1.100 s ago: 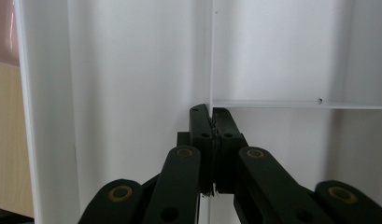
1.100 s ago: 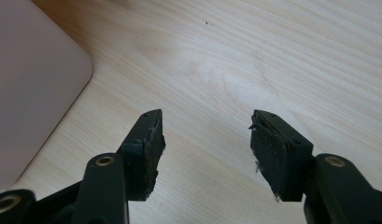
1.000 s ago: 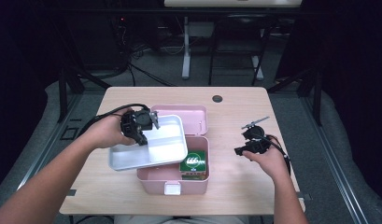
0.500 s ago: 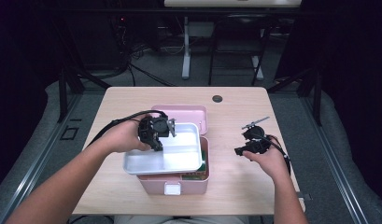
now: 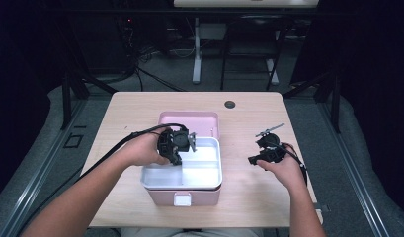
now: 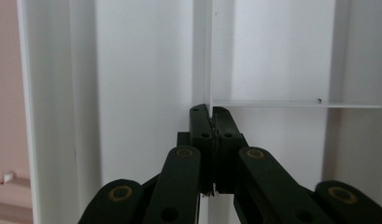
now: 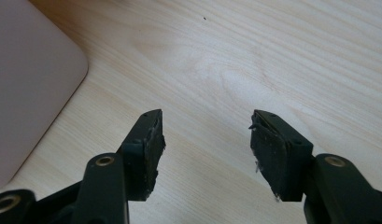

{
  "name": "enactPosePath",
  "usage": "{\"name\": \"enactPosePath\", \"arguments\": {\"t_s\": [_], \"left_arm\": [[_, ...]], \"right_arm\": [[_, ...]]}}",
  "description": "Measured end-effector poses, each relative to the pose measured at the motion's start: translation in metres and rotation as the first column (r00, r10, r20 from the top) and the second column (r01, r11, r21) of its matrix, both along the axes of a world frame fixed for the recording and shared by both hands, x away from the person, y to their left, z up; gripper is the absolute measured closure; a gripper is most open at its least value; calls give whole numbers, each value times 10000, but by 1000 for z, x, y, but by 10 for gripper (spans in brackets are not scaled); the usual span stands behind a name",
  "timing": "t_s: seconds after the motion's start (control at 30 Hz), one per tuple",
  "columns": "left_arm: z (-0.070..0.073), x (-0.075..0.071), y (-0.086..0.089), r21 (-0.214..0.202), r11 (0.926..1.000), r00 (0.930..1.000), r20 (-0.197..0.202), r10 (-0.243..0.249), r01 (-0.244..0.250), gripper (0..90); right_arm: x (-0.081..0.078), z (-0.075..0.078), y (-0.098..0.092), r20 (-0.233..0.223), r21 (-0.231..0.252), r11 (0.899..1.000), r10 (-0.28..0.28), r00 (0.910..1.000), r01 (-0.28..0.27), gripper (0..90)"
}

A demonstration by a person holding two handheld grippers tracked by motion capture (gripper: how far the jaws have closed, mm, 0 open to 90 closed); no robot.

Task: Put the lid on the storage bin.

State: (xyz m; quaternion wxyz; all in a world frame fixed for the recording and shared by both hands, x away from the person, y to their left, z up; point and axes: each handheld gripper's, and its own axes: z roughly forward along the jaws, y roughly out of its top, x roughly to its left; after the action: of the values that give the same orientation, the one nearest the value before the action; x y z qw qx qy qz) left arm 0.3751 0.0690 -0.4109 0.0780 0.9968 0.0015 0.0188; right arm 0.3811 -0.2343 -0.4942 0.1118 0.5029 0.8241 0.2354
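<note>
Gripping the white tray (image 5: 199, 170) by its divider, the left tool (image 5: 182, 144) is clamped shut.
The tray sits atop the pink box (image 5: 202, 196); the right tool (image 7: 205, 140) hangs half-open, empty, above the surface (image 7: 272, 56).

No text, label or number can be read anywhere.

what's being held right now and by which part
The left hand-held gripper is shut on the white tray, pinching its thin centre divider wall. The right hand-held gripper is open, holding nothing.
</note>
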Motion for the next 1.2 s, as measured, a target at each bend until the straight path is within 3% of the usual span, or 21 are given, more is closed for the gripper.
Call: {"name": "enactPosePath", "arguments": {"t_s": [0.43, 0.63, 1.0, 1.2], "left_arm": [[-15, -2, -8, 314, 9992, 9996, 78, -261, 258, 893], [-18, -2, -8, 444, 9990, 9998, 138, -108, 102, 887], [-22, 0, 19, 338, 9966, 9971, -101, 753, -750, 857], [-22, 1, 35, 506, 9924, 9936, -104, 1126, -1120, 841]], "right_arm": [[0, -1, 1, -29, -2, 10000, 14, 10000, -14, 437], [0, -1, 1, -15, -11, 10000, 20, 10000, -20, 436], [0, -1, 1, 55, 0, 10000, -20, 10000, 20, 436], [0, -2, 3, -42, -103, 9999, 19, 10000, -20, 438]]}}
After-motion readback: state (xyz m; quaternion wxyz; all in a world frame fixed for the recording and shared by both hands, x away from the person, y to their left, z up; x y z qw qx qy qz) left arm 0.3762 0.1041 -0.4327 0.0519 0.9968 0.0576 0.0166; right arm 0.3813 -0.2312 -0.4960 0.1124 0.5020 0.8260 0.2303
